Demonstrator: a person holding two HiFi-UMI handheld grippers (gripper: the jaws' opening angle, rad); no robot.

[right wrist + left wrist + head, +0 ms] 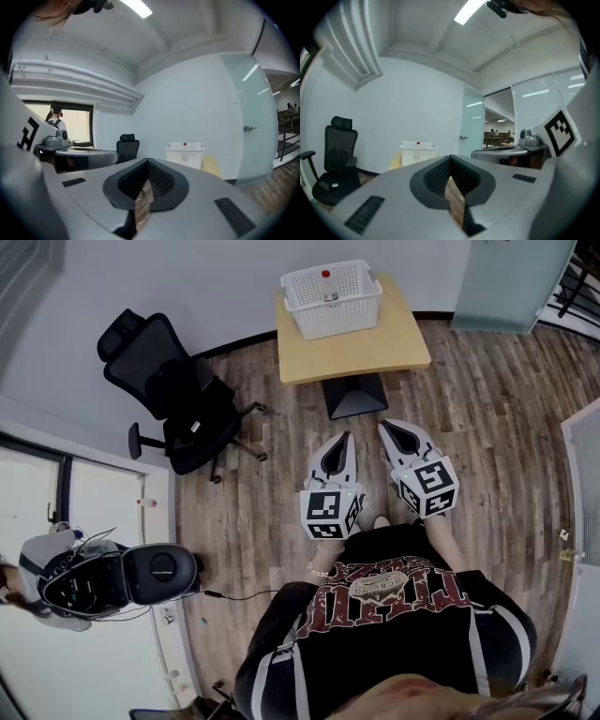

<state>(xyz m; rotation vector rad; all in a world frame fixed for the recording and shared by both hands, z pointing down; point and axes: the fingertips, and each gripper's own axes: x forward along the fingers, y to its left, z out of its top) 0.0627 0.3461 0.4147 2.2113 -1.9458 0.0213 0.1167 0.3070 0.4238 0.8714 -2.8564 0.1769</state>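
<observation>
Facing white basket (337,317): left gripper (347,437), right gripper (382,427), fingers (436,176) together; shirt (394,594) print unreadable.

At ten o'clock we find a black office chair (178,395) with its headrest toward the white wall (187,277), standing on the wood-plank floor (487,399). At eight o'clock a black, rounded device (117,579) lies among loose wires, and a thin cable (234,595) trails from it across the planks. At one o'clock we see a frosted glass door (511,282). Overhead, in the left gripper view, a ceiling light strip (469,10) glows at twelve o'clock.
</observation>
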